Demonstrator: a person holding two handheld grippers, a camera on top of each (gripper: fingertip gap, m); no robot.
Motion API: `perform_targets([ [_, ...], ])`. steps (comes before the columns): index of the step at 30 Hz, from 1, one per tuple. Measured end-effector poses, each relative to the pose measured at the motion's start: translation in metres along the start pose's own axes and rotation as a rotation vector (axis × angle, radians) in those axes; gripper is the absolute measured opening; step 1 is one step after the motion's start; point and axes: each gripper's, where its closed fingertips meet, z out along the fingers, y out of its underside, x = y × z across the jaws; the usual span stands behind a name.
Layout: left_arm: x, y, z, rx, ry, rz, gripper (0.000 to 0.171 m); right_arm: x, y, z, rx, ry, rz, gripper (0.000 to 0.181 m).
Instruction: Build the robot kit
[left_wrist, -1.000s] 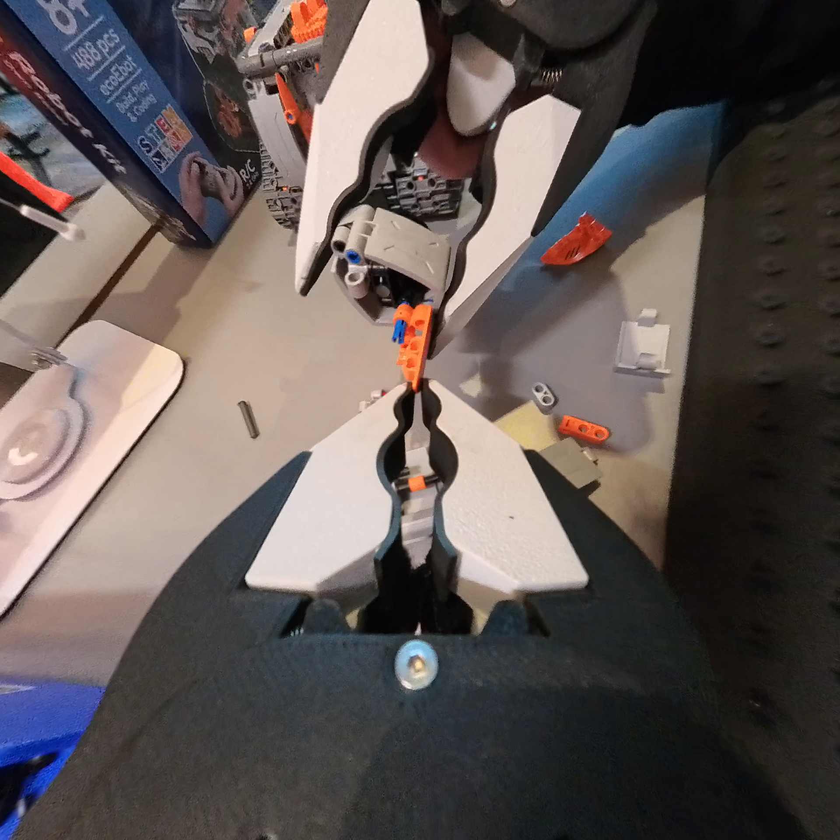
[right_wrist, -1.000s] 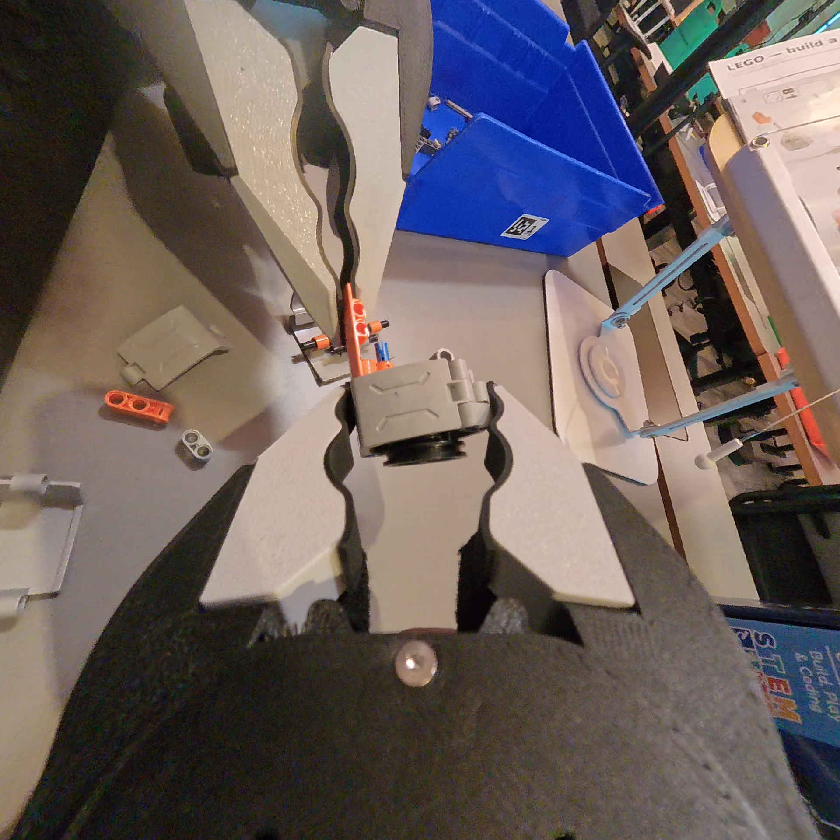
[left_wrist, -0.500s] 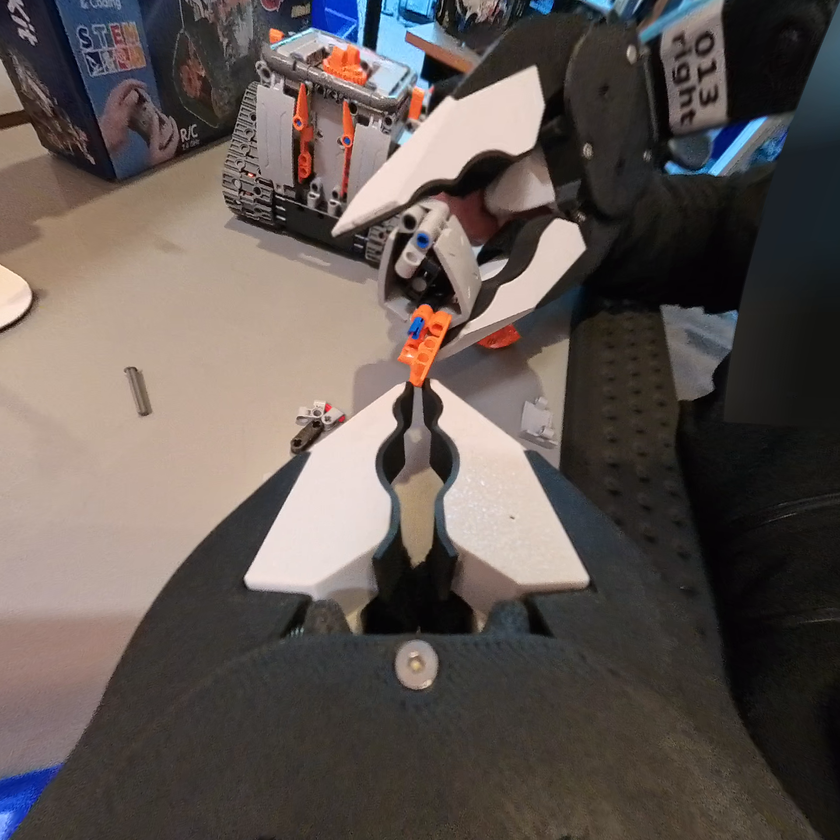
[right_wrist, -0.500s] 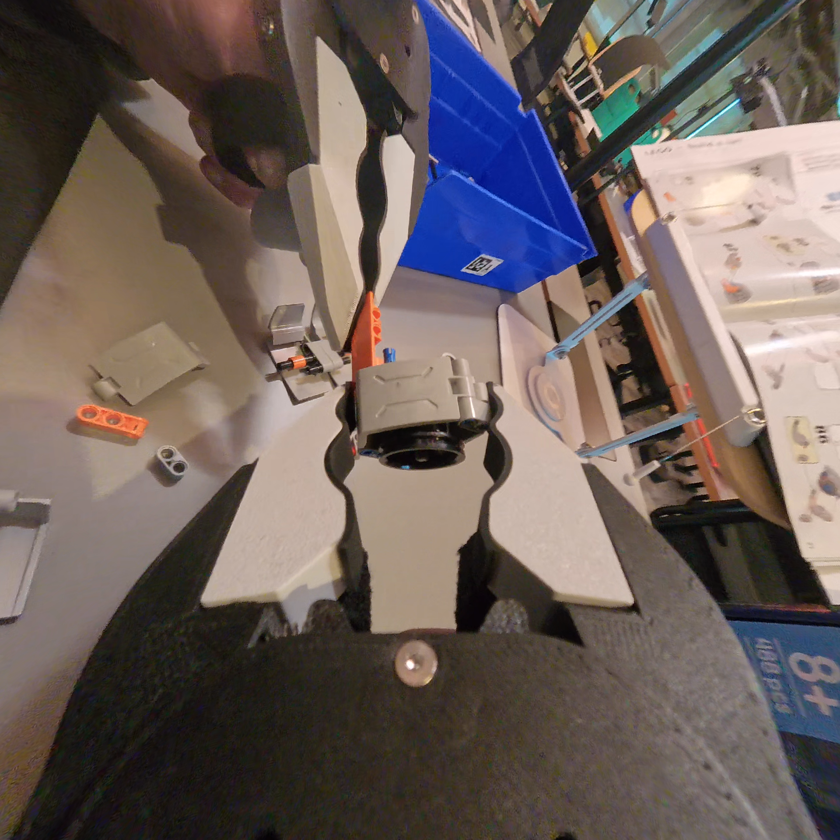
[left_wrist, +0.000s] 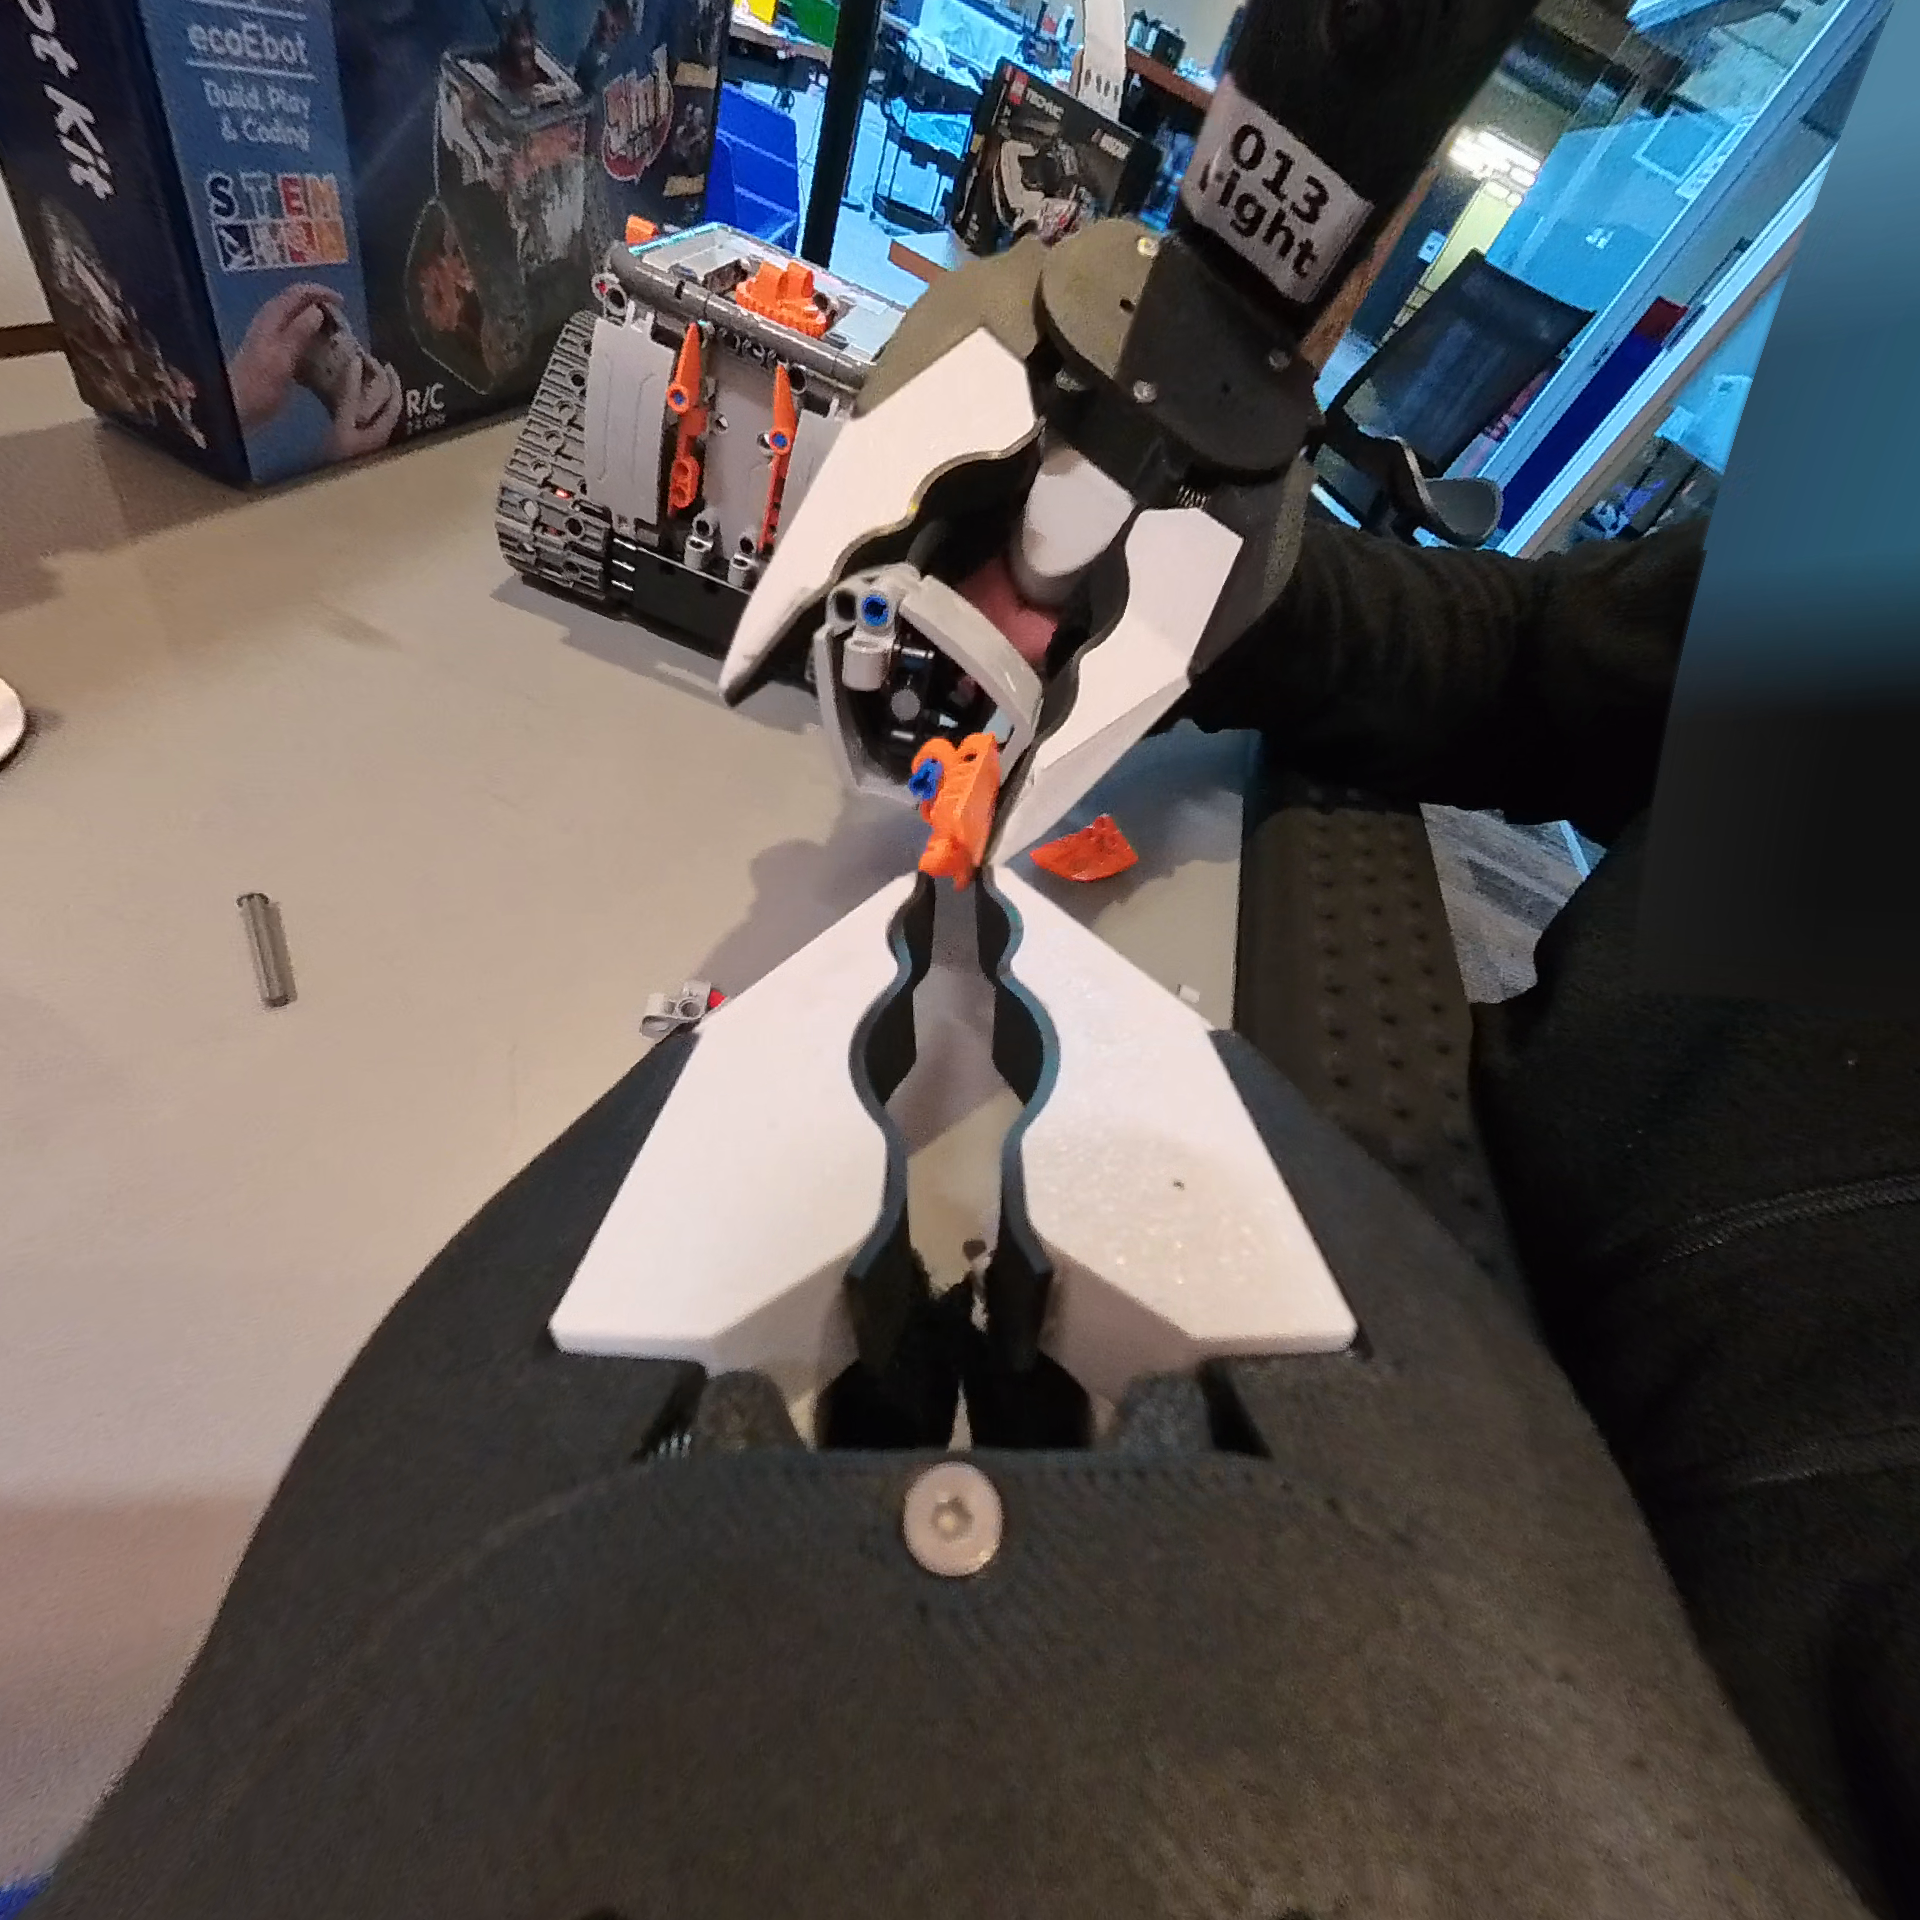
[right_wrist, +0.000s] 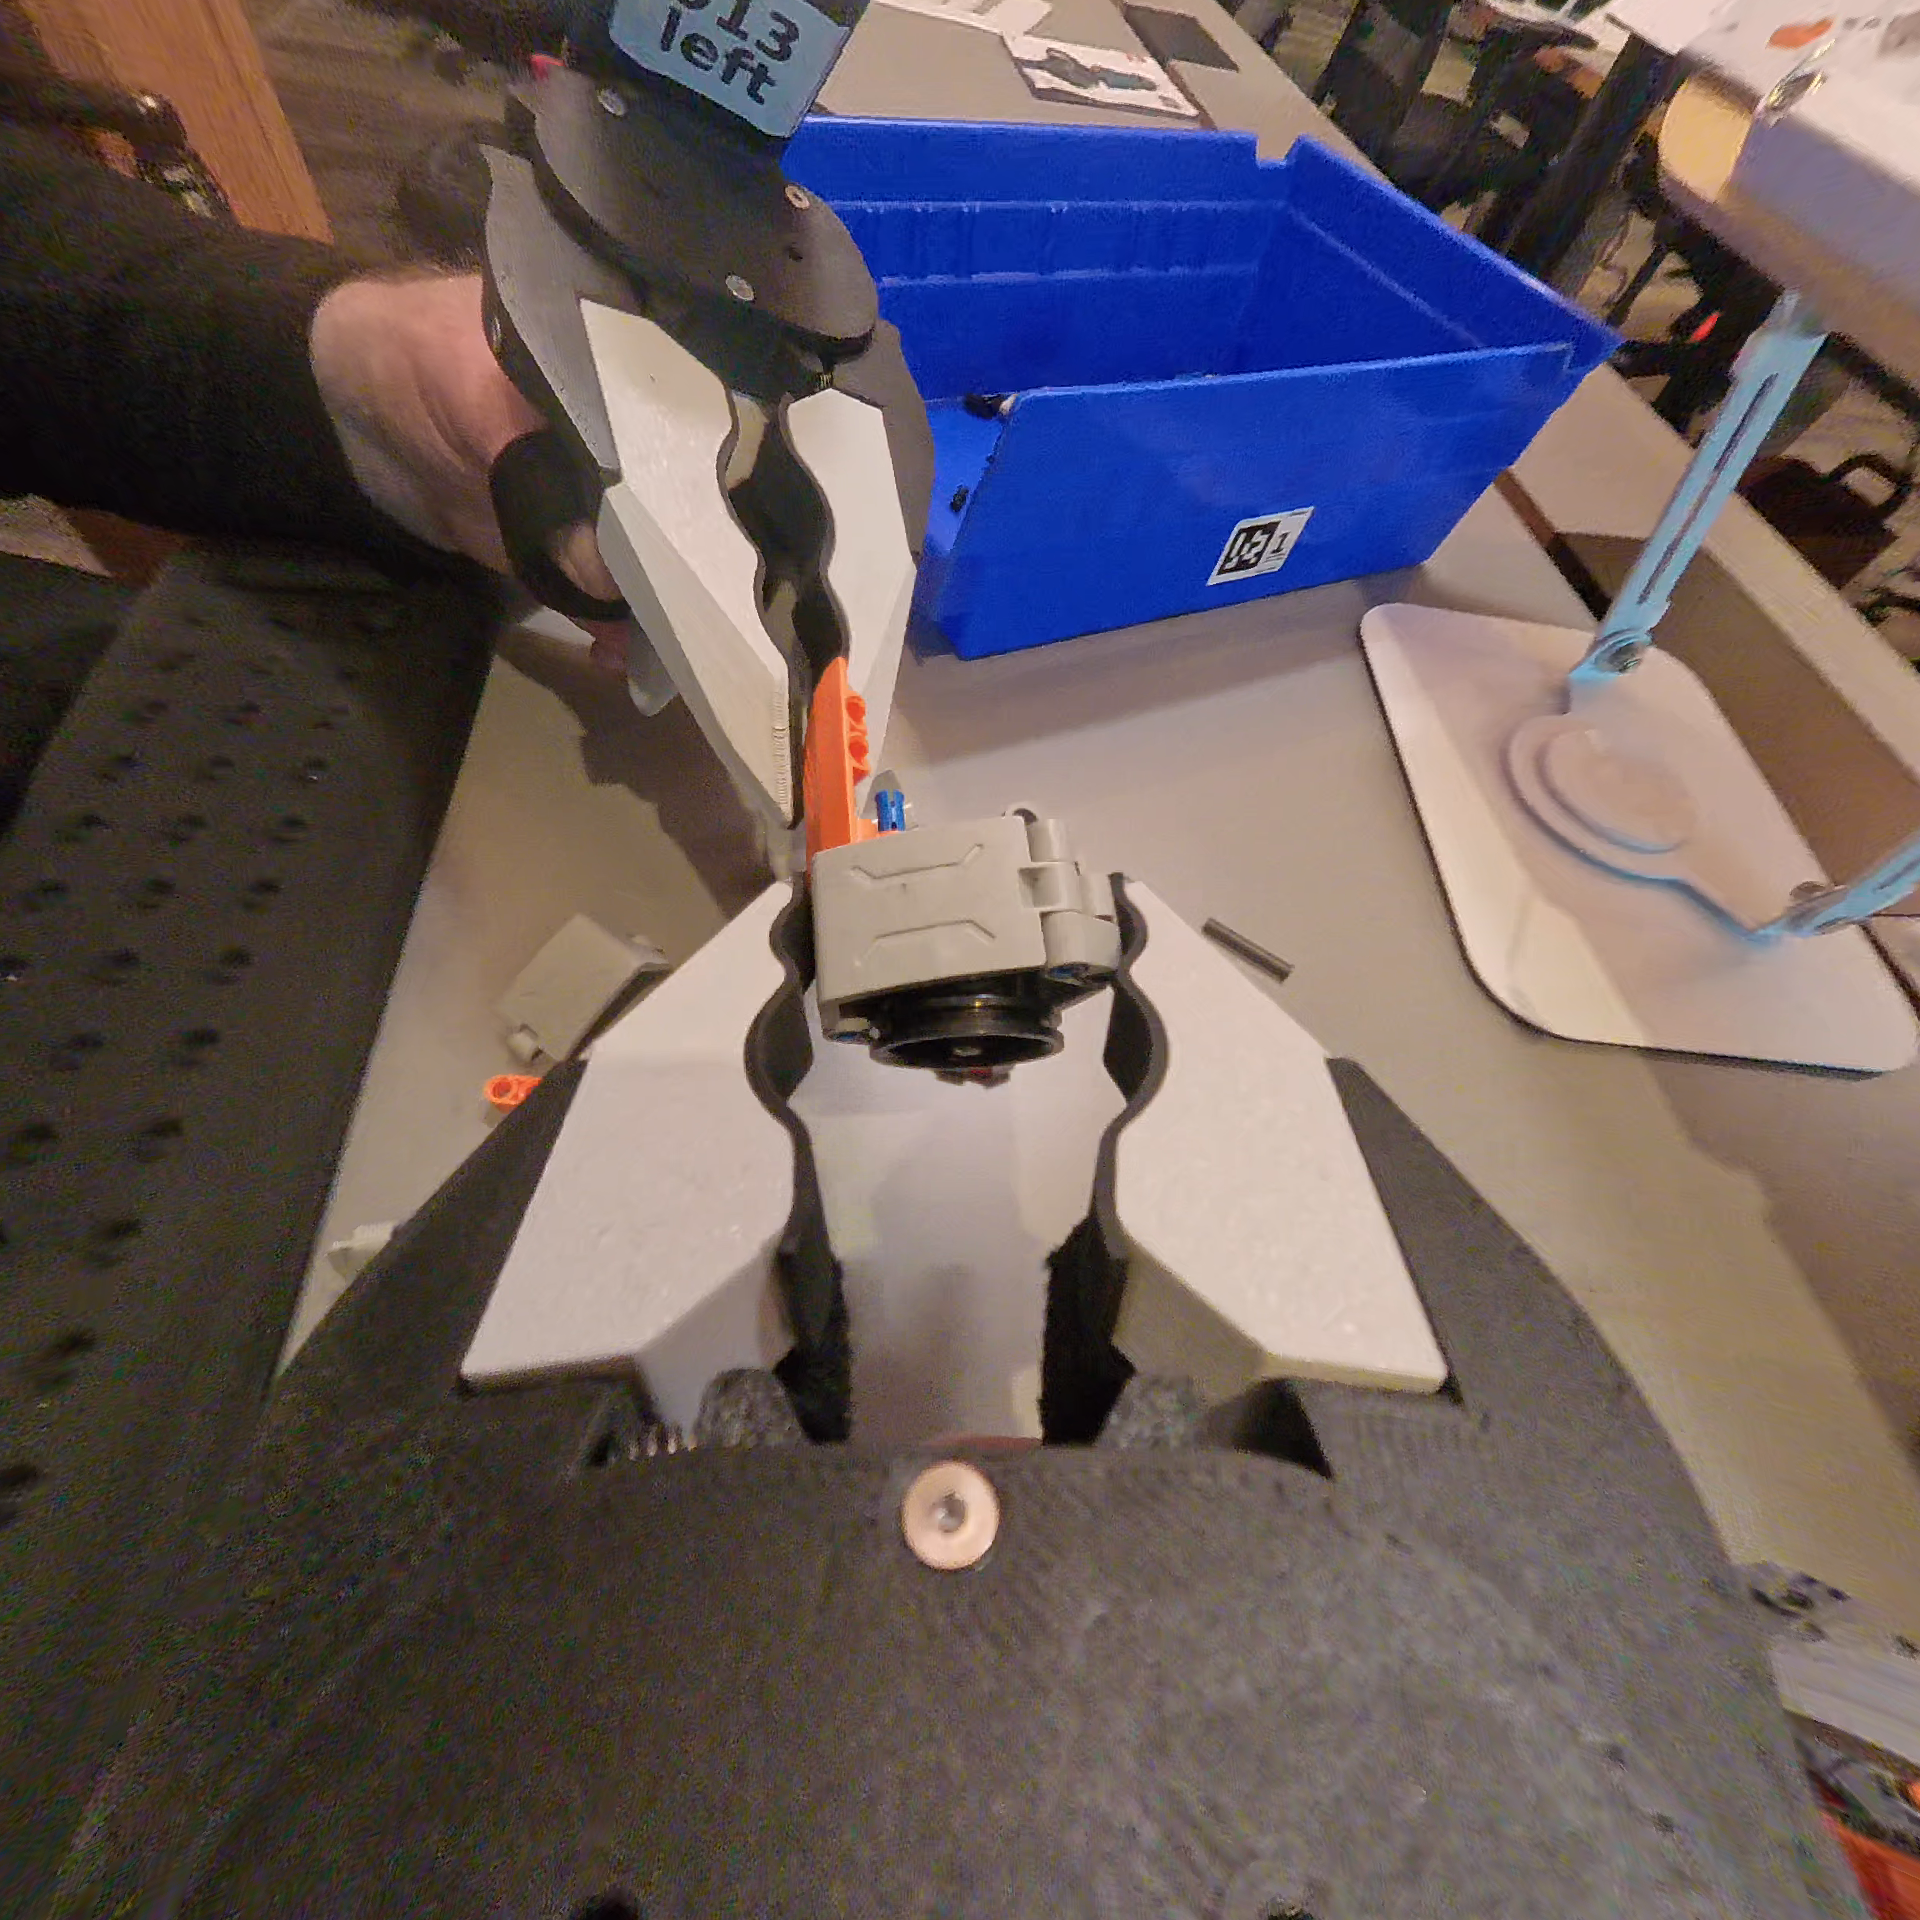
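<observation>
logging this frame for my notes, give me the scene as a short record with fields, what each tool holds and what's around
left tool: shut on the orange beam, gripped at its tip
right tool: shut on the grey block assembly
contact: orange beam meets the grey block assembly at a blue pin; both held above the table
left view, on table: tracked vehicle model, kit box, dark rod, orange curved piece
right view, on table: blue bin, white stand base, grey panel
</observation>
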Motion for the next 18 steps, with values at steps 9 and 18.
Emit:
perform_targets([
  [9,0.005,-0.008,-0.001,0.043,0.017,0.010,0.001,-0.001,-0.005,-0.003,0.048,-0.052,0.079,0.054],
  [18,0.009,-0.021,-0.009,0.153,0.108,-0.043,0.000,0.002,-0.015,-0.009,0.095,-0.054,0.128,0.057],
])
